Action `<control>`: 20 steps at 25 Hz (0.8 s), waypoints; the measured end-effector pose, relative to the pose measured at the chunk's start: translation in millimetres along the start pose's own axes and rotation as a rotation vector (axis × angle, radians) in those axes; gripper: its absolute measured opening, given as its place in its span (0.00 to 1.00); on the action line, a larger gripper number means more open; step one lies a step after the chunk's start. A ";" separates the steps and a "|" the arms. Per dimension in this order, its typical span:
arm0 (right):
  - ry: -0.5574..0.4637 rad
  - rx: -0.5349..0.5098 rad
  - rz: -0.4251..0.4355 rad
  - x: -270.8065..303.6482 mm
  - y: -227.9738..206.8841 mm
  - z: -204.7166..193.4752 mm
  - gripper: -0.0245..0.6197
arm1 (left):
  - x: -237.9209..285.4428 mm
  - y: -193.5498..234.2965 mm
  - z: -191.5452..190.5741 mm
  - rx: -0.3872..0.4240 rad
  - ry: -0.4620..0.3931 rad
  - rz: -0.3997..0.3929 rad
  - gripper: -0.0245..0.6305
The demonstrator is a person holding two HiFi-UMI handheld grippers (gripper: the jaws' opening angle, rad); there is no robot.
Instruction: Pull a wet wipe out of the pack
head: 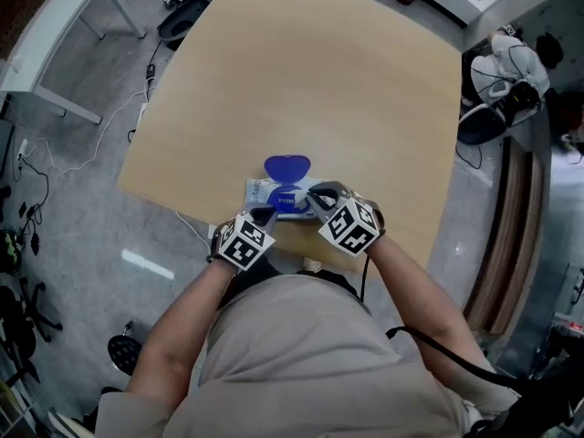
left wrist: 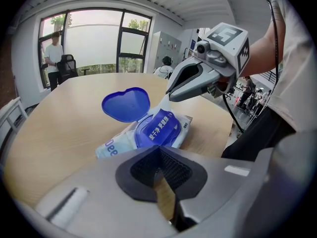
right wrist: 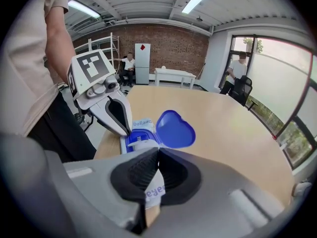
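Right gripper (right wrist: 157,151) clenched on wet wipe (left wrist: 163,103) tip, just above pack (head: 265,192) opening; left gripper (left wrist: 158,148) closed, tips at pack near end. Wet wipe likely soft, damp, easy to tear: hold corner, pull slowly.

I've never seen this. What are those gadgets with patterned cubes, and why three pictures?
No robot: a person holds a pinching tool in each hand. The cubes are parts of them. One picture comes from a camera on the person's head, looking down at the table; the other two from cameras riding on the tools. On the table lies a wipe pack with its blue lid open. The left tool is closed and empty, at the pack's edge. The right tool is closed, apparently pinching a white wipe over the opening.
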State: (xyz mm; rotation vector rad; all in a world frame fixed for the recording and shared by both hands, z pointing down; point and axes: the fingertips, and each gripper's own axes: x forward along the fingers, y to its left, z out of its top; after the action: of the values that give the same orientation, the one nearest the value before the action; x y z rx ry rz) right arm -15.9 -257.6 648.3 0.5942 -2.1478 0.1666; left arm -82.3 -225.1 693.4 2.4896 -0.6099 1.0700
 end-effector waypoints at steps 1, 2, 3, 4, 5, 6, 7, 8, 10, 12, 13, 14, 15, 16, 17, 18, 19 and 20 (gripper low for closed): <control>-0.003 0.005 -0.004 -2.1 -2.0 0.6 0.04 | 0.1 0.0 0.1 0.001 0.001 -0.001 0.04; -0.008 0.010 -0.008 -3.8 -3.8 1.5 0.04 | -0.1 0.4 0.0 0.002 0.003 -0.001 0.04; -0.012 0.015 -0.011 -5.3 -5.5 2.5 0.05 | -0.4 0.9 0.0 0.004 0.006 -0.001 0.04; -0.016 0.020 -0.013 -7.3 -7.1 3.4 0.04 | -0.6 1.3 0.2 0.006 0.008 0.000 0.04; -0.020 0.024 -0.015 -9.6 -8.5 4.1 0.04 | -0.8 1.2 0.5 0.008 0.009 0.001 0.04; -0.022 0.025 -0.017 -11.9 -9.5 4.6 0.04 | -0.8 1.0 0.6 0.008 0.010 0.001 0.04; -0.024 0.024 -0.019 -13.9 -10.0 5.2 0.04 | -0.8 0.8 0.3 0.008 0.010 0.001 0.04; -0.027 0.022 -0.022 -15.6 -10.4 5.9 0.04 | -0.9 0.7 -0.2 0.008 0.012 0.001 0.04; -0.035 0.022 -0.026 -19.2 -11.1 7.1 0.04 | -0.6 0.5 -1.0 0.009 0.014 0.003 0.04; -0.043 0.024 -0.030 -23.6 -11.9 7.9 0.04 | -0.2 0.0 -0.8 0.009 0.017 0.004 0.04; -0.048 0.024 -0.033 -25.7 -12.1 8.4 0.04 | -0.1 0.0 -0.7 0.009 0.018 0.005 0.04; -0.052 0.024 -0.035 -27.6 -12.1 9.2 0.04 | 0.0 0.2 -0.6 0.009 0.019 0.007 0.04; -0.057 0.023 -0.038 -29.4 -12.2 10.1 0.04 | 0.1 0.6 -0.3 0.009 0.020 0.009 0.04; -0.061 0.024 -0.040 -31.1 -12.4 11.4 0.04 | 0.2 1.0 0.4 0.009 0.021 0.011 0.04; -0.067 0.027 -0.043 -33.1 -12.8 12.9 0.04 | 0.2 1.4 1.0 0.010 0.021 0.013 0.04; -0.074 0.032 -0.045 -35.6 -13.1 14.5 0.04 | 0.2 1.3 1.5 0.011 0.022 0.015 0.04; -0.080 0.035 -0.048 -38.6 -13.5 15.8 0.04 | 0.6 0.8 2.2 0.011 0.023 0.016 0.04; -0.086 0.036 -0.050 -42.0 -13.8 16.7 0.04 | 1.3 -0.3 3.1 0.012 0.024 0.018 0.04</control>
State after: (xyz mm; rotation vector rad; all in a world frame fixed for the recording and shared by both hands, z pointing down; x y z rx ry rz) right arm -0.3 -260.2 603.8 0.6870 -2.2145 0.1551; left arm -79.5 -226.7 692.3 2.4827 -0.6210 1.1120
